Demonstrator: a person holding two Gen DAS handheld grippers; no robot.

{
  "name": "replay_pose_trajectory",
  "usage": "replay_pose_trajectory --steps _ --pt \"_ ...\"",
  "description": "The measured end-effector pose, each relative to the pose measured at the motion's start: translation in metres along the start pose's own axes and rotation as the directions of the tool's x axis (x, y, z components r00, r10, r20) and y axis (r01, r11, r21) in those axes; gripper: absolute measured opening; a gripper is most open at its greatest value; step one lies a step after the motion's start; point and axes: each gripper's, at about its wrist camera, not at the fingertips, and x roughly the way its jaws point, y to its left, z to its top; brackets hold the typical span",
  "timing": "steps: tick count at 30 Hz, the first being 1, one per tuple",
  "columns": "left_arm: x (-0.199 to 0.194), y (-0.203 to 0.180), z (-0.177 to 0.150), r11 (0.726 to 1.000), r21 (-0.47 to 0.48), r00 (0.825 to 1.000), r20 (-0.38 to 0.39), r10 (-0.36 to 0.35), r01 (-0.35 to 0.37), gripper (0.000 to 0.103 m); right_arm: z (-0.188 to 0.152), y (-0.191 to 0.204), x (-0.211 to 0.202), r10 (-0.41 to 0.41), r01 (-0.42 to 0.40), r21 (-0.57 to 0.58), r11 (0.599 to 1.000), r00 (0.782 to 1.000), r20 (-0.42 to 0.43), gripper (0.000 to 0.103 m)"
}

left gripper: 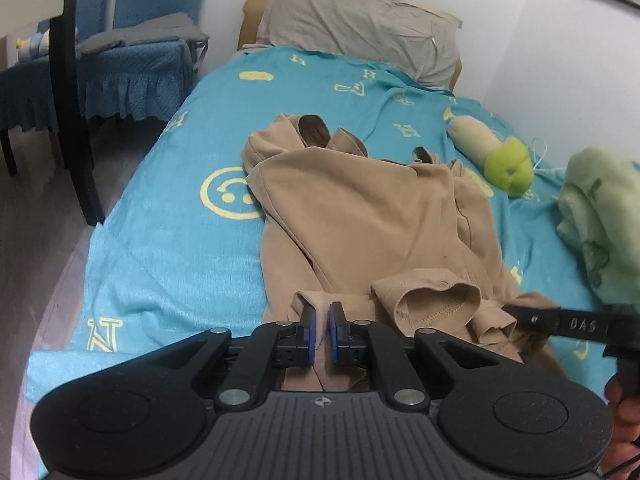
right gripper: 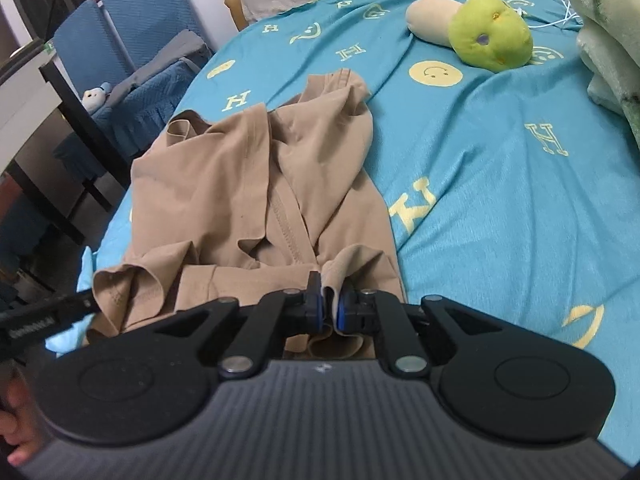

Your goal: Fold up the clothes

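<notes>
The tan garment [left gripper: 360, 208] lies crumpled on the bed [left gripper: 168, 240], roughly in the middle of the blue cover, its long axis running from the near edge away toward the pillow [left gripper: 360, 20]; one open cuff or sleeve end [left gripper: 436, 300] points toward the near side, while more folded ends [left gripper: 312, 128] sit at the far end. The left gripper [left gripper: 321, 328] has its fingers [left gripper: 307, 330] nearly pressed together on a thin fold of the garment's near hem, and the right gripper [right gripper: 329, 306] likewise pinches a bunched fold of the same near edge between its fingers [right gripper: 343, 308]. The blue cover is printed with yellow letters reading "H" and "N" and with smiley faces [left gripper: 228, 192]; the right gripper's arm, seen from the left wrist, bears raised lettering that looks like "DAS" [left gripper: 582, 325]. To the right and farther off lies a plush toy [right gripper: 480, 28] with a green head and cream body, and at the far right a pale green folded blanket [left gripper: 604, 228]. Left of the bed stand blue-covered chairs [left gripper: 132, 60] and a dark frame post [left gripper: 72, 92]. Nothing lies on top of the garment.
</notes>
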Motion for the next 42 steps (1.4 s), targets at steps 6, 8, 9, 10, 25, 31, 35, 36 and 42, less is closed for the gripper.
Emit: replay_pose_trajectory --steps 6,8,9,10,25,31,35,36,42 --pt "-0.031 -0.012 0.005 0.999 0.033 0.995 0.102 0.02 -0.023 0.04 0.006 0.006 -0.019 -0.005 0.005 -0.005 1.0 0.999 0.044 0.012" --pt "-0.048 -0.021 0.005 0.997 0.064 0.989 0.148 0.029 -0.039 0.055 0.006 0.009 -0.033 -0.003 0.003 -0.01 1.0 0.997 0.076 0.013" --pt "-0.057 -0.026 0.006 0.996 0.08 0.985 0.17 0.033 -0.047 0.059 0.005 0.01 -0.041 -0.004 0.005 -0.012 1.0 0.996 0.093 0.014" --pt "-0.066 -0.03 0.005 0.994 0.094 0.981 0.192 0.029 -0.048 0.065 0.004 0.012 -0.05 -0.007 0.008 -0.014 1.0 0.994 0.113 0.018" --pt "-0.177 -0.062 -0.039 0.986 0.125 0.93 0.362 0.055 -0.107 0.103 -0.039 0.033 -0.161 -0.01 0.041 -0.096 0.995 0.954 0.301 0.085" --pt "-0.181 -0.06 -0.049 0.986 0.123 0.936 0.345 0.065 -0.113 0.103 -0.049 0.037 -0.168 -0.038 0.078 -0.107 0.991 0.942 0.334 0.085" --pt "-0.168 -0.057 -0.049 0.987 0.113 0.96 0.269 0.08 -0.114 0.103 -0.051 0.036 -0.167 -0.041 0.083 -0.109 0.991 0.938 0.345 0.085" --pt "-0.163 -0.056 -0.049 0.988 0.105 0.967 0.239 0.087 -0.115 0.103 -0.051 0.036 -0.165 -0.045 0.088 -0.11 0.99 0.937 0.346 0.085" --pt "-0.138 -0.027 -0.051 0.995 -0.091 0.999 -0.014 0.044 -0.045 0.102 -0.052 0.038 -0.154 -0.069 0.115 -0.118 0.986 0.94 0.335 0.085"
